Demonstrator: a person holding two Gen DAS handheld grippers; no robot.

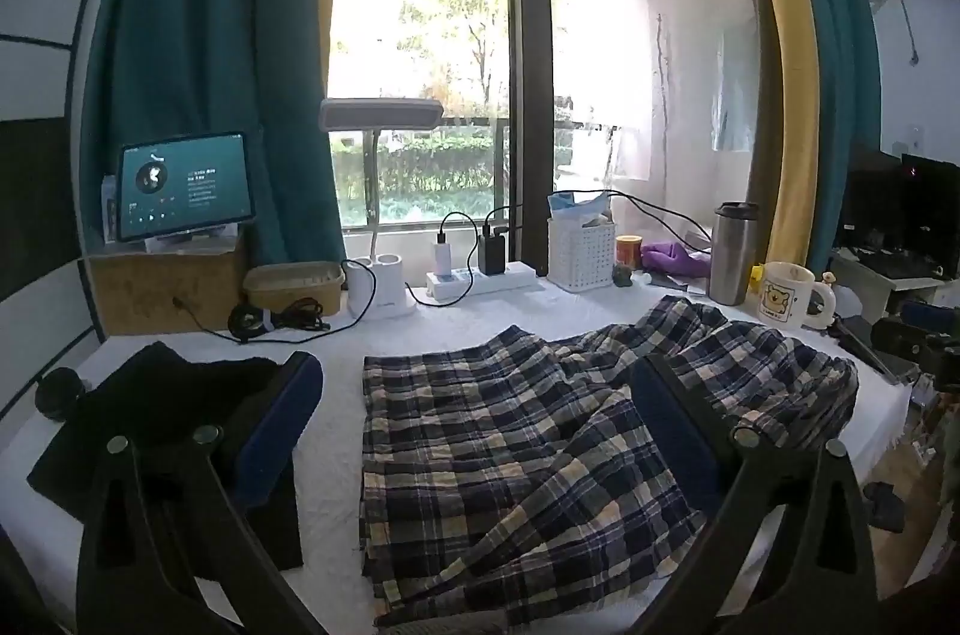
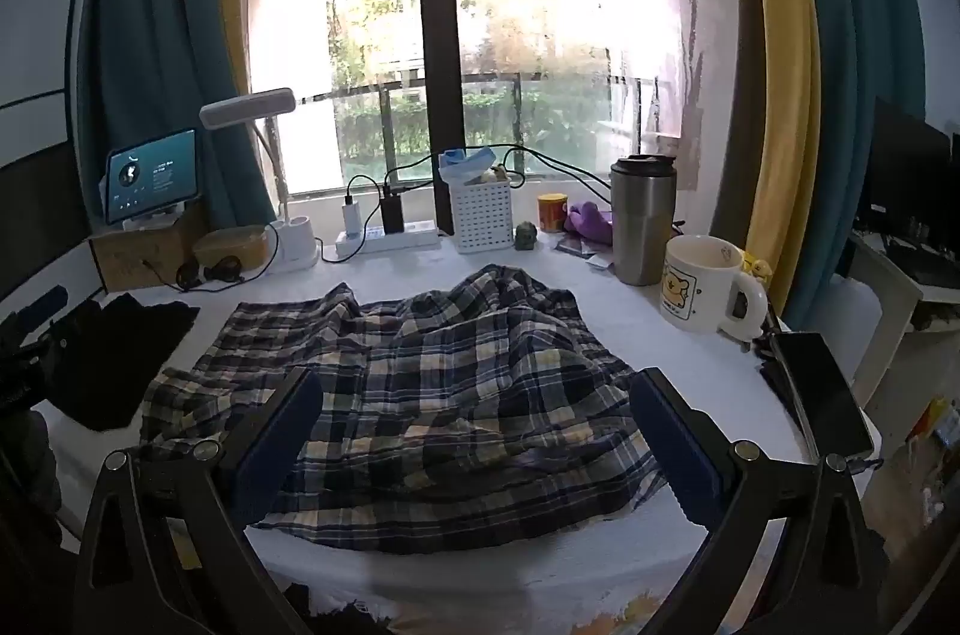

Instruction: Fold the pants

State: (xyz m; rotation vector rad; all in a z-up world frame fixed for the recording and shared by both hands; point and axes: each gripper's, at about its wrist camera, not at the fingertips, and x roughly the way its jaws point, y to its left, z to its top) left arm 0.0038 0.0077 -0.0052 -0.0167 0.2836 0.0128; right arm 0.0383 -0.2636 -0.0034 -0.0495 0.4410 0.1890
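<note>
— Where are the plaid pants (image 2: 396, 395) found, relative to each claw?

— They are spread crumpled on the white table (image 2: 678, 359), directly ahead of and below the right claw (image 2: 474, 440), whose jaws are held wide with nothing between them. From the left claw (image 1: 474, 431), equally wide and empty, they are seen ahead and stretching off to its right.

— And the long axis?

— It is judged to run crosswise to both claws. The cloth is thin, soft woven check, bunched into ridges on the far side.

No legible txt; tablet (image 1: 183, 188) screen, mug (image 2: 702, 284) label too blurry.
</note>
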